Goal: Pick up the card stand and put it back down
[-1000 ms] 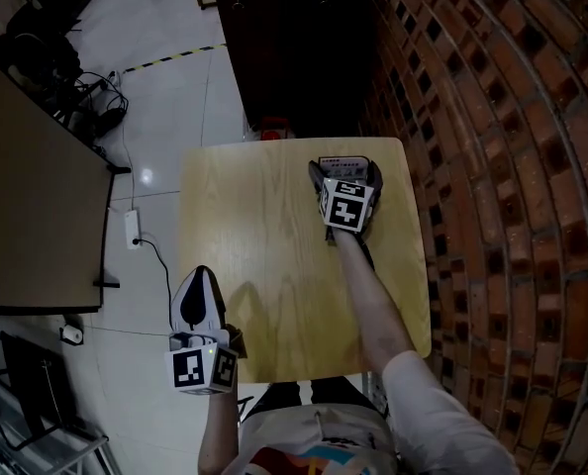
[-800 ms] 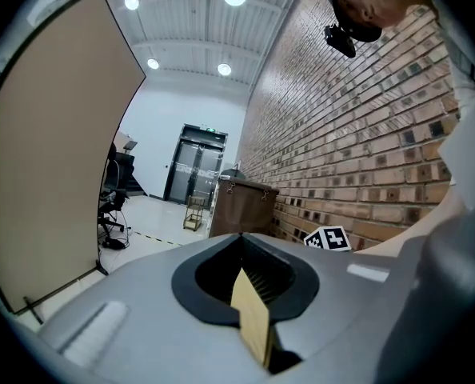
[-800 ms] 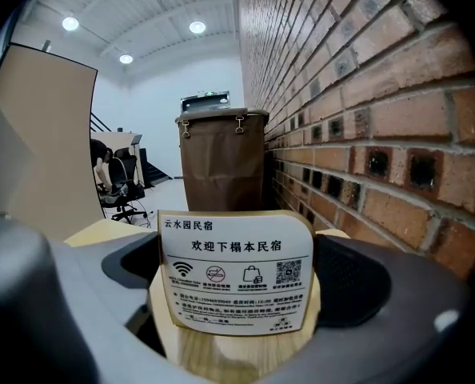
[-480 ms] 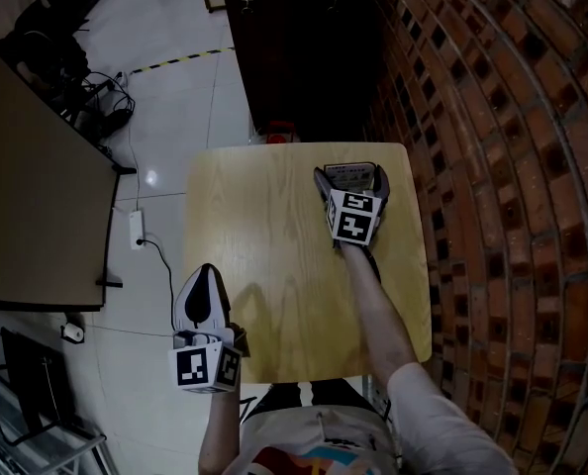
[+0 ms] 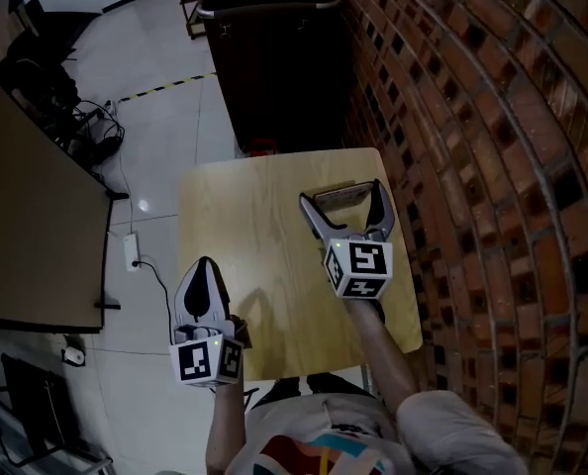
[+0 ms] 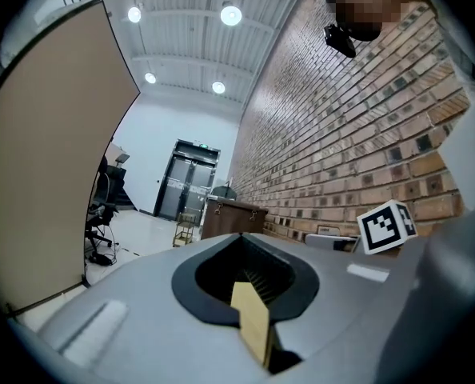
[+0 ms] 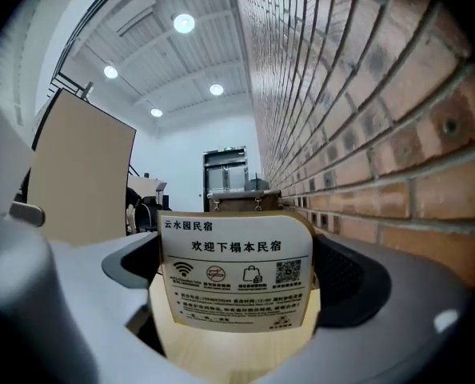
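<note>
Head view: the right gripper [image 5: 341, 193] reaches out over the table [image 5: 245, 226], jaws spread wide, with the card stand [image 5: 342, 198] between their tips. The left gripper [image 5: 207, 265] hangs at the table's near left edge, jaws together.

Left gripper view: the left gripper [image 6: 252, 294] is closed, holding nothing.

Right gripper view: the card stand [image 7: 236, 270] stands upright, facing the camera, a jaw of the right gripper [image 7: 237, 272] against each side edge.

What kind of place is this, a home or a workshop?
Likely a workshop or studio hall: bare brick wall, shiny tiled floor with loose cables, plus a small wooden table and a card stand.
</note>
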The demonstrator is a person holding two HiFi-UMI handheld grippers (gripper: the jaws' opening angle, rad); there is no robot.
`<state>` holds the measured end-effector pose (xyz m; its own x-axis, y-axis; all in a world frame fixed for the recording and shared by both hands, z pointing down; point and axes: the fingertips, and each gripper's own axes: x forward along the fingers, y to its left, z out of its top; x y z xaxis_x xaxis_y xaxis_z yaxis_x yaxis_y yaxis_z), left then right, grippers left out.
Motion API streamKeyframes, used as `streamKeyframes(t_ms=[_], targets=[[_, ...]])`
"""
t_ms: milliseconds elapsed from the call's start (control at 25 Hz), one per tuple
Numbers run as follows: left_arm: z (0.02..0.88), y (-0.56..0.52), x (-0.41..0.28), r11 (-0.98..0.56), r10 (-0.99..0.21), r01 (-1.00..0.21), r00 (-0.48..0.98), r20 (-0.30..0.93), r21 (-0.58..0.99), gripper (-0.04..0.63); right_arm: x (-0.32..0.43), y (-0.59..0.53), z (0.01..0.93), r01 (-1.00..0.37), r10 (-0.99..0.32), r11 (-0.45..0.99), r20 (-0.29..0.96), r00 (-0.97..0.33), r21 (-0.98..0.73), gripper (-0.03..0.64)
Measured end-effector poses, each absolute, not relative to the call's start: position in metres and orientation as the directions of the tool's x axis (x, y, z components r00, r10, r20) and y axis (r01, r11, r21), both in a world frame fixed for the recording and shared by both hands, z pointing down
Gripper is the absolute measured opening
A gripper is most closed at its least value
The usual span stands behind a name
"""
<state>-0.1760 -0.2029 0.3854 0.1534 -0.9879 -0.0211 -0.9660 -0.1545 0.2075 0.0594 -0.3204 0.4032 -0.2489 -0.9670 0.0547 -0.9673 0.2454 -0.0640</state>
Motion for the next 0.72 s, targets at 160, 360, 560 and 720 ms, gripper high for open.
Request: streamKeyframes(t_ms=[160,360,560,720], targets=[[0.366,-0.194,-0.164,-0.176,-0.983,-0.965,0.163,-0.082,0.197,0.006,0.059,-0.261,0.376,-0.956,-0.960,0.276,0.010,-0.279,-0.095,0.575],[0.351,-0.179,-0.147,-0.215,-0.974,-0.959,0.195,-0.119,0.184,0.006,0.066,-0.212,0.376,-0.949,-0.957,0.285,0.014,-0.290,-0.137,0.575],[0.334,-0.169,-0.141,-0.230,-0.966,-0.960,0.205,-0.157,0.160,0.006,0.077,-0.187,0.376,-0.957,-0.965,0.258,0.015,-0.263,-0.132,0.575],[0.327,-0.164,-0.138,-0.237,-0.963,-0.960,0.211,-0.170,0.152,0.006,0.077,-0.176,0.367,-0.954,-0.964,0.263,-0.005,-0.265,-0.145,0.575]])
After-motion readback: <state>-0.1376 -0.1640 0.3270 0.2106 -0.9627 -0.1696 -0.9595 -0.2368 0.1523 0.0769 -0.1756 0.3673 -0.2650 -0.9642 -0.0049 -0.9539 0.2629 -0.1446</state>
